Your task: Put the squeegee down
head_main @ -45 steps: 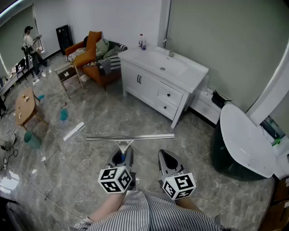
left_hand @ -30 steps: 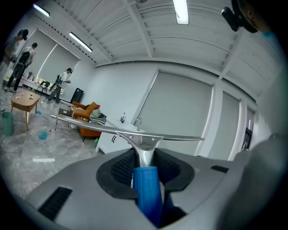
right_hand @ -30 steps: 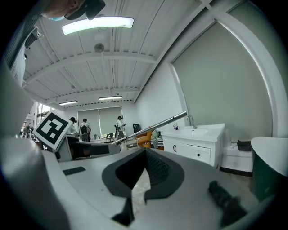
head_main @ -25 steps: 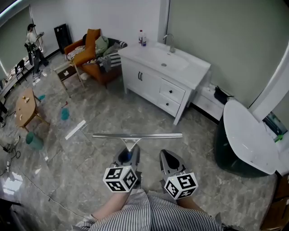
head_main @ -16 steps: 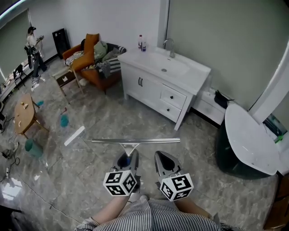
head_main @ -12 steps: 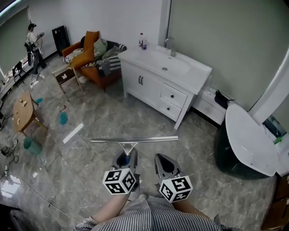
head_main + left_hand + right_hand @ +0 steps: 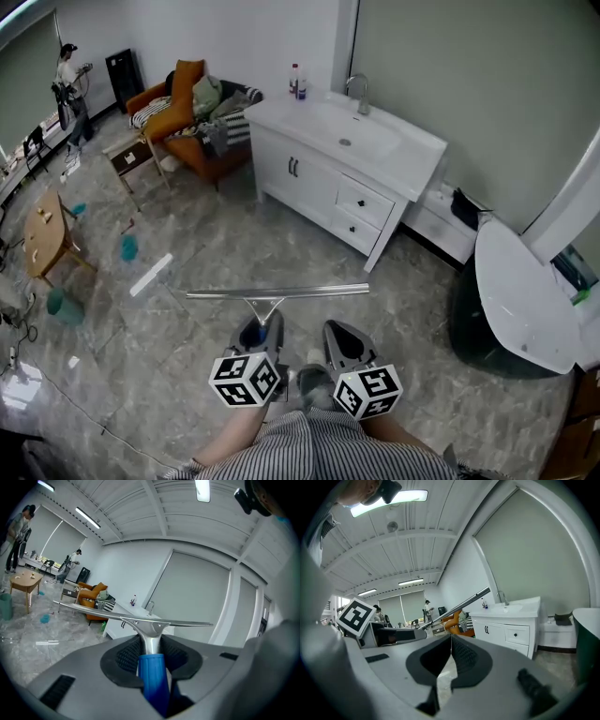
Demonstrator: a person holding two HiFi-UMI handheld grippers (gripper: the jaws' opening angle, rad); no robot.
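Holding the squeegee (image 7: 277, 292) aloft above the grey floor (image 7: 216, 253) by its blue handle (image 7: 152, 677) in the clamped left hand-held gripper (image 7: 260, 332), carrying the right hand-held gripper (image 7: 343, 337) just beside it with jaws together on nothing, judging the set-down not yet begun, white vanity surface (image 7: 417, 152) well apart on the far side.

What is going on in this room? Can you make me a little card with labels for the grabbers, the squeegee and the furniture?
tool: squeegee, held up over the grey floor, blade crosswise, not yet put down
left gripper: fingers shut on its blue handle
right gripper: fingers together, nothing between them
ahead: white sink cabinet with two bottles on top
far left: orange armchair, wooden table, a person
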